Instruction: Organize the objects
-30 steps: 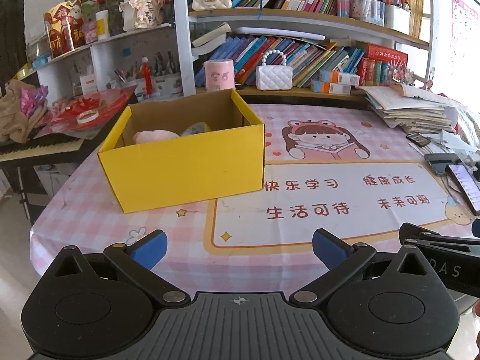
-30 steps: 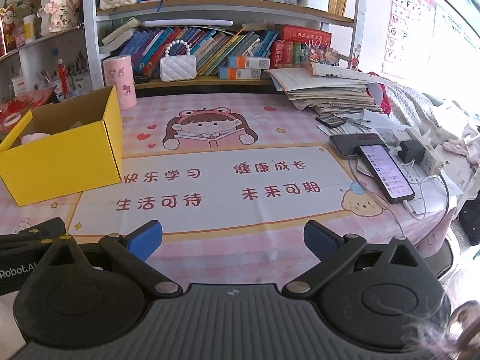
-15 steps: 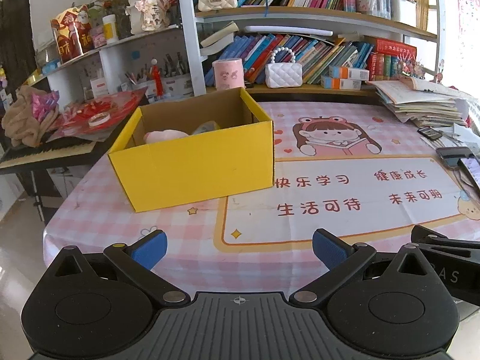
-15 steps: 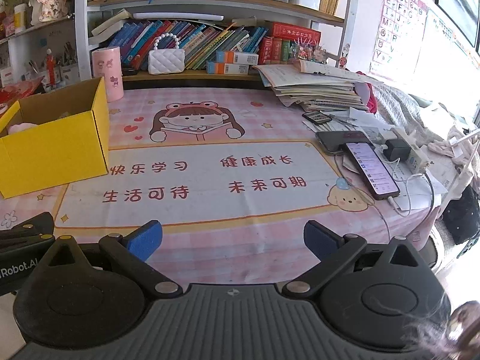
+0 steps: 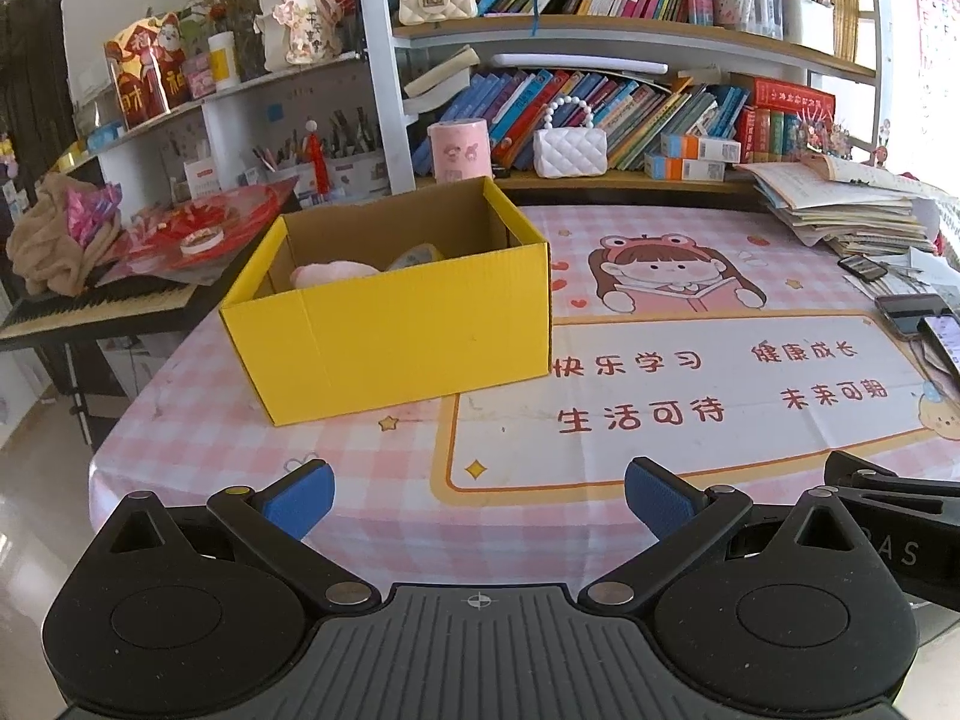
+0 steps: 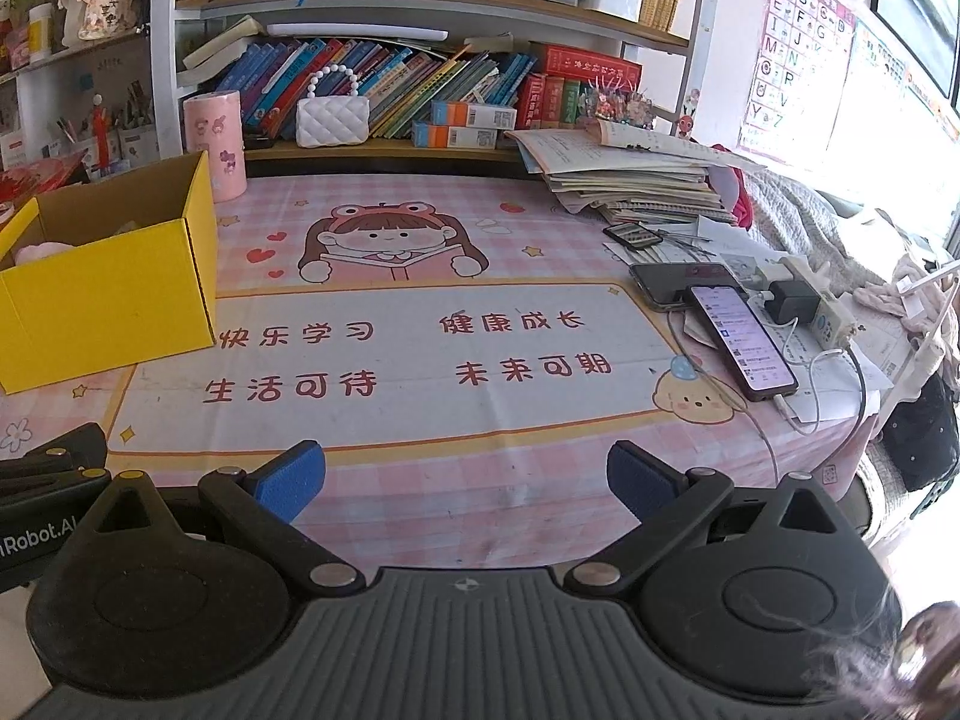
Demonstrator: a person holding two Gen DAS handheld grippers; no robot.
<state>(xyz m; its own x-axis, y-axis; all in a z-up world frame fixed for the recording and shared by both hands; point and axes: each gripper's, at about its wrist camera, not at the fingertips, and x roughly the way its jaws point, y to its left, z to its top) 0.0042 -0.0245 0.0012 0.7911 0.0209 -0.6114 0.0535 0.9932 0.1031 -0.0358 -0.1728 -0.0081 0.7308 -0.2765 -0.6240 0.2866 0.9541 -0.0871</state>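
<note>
Yellow cardboard box (image 5: 390, 336) standing open on the pink checked tablecloth (image 5: 198, 420), left of the printed cartoon girl; inside, a pink soft item (image 5: 336, 271) and a pale object beside it, too hidden to name. Left gripper (image 5: 478, 491) spread wide, empty, held near the table edge. Right gripper (image 6: 467, 475) likewise parted, empty. Only in the right view: a lit phone (image 6: 741, 341) and chargers at far right. Only in the left view: a keyboard (image 5: 90, 303) beyond the box.
</note>
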